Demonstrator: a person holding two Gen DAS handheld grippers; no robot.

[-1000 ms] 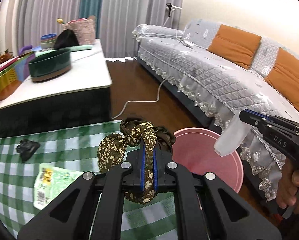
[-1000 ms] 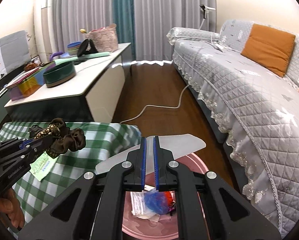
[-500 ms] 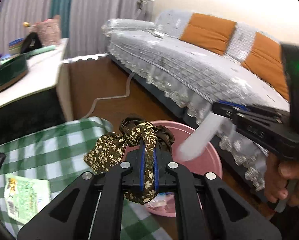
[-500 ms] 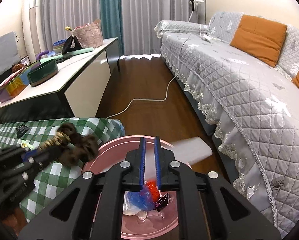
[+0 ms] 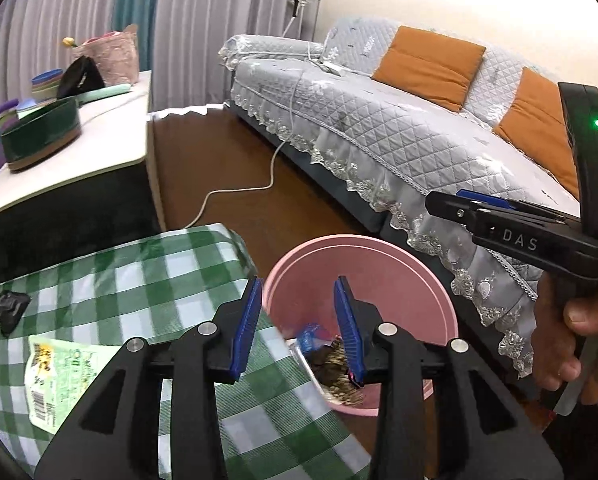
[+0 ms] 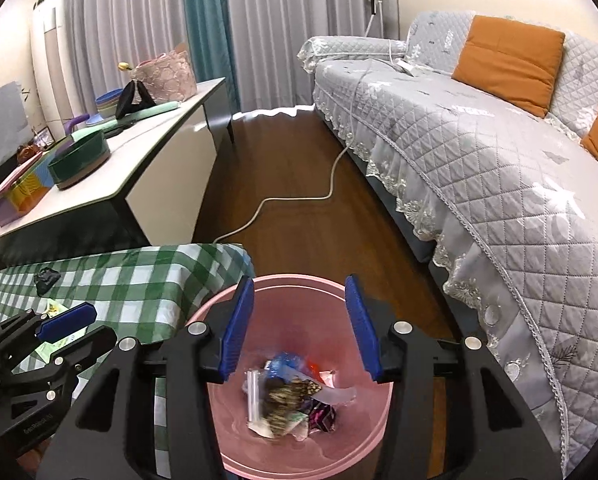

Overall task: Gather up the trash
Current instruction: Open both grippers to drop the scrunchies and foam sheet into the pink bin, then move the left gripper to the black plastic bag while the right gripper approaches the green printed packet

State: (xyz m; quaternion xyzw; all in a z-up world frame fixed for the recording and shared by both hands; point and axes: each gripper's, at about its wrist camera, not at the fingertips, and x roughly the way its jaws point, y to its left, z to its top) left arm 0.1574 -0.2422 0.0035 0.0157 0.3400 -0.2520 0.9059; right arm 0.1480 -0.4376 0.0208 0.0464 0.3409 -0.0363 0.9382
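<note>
A pink bin (image 6: 235,436) stands on the floor beside the green checked table (image 6: 139,276). In it lie a brown floral scrunchie (image 6: 289,394), a clear plastic strip (image 6: 337,394) and several wrappers. My right gripper (image 6: 299,326) is open and empty right above the bin. My left gripper (image 5: 297,326) is open and empty over the bin's (image 5: 379,268) left rim; the scrunchie (image 5: 337,372) shows below it. A green packet (image 5: 53,380) and a small black scrap (image 5: 9,308) lie on the table (image 5: 147,280).
A grey quilted sofa (image 6: 479,152) with orange cushions runs along the right. A white cable (image 6: 299,200) lies on the wooden floor. A white side table (image 6: 147,148) at the left holds a green bowl (image 6: 79,164) and a pink basket (image 6: 167,76).
Both grippers have opened over the bin. The scrunchie dropped from the left one and the clear plastic strip from the right one; both now lie in the bin.
</note>
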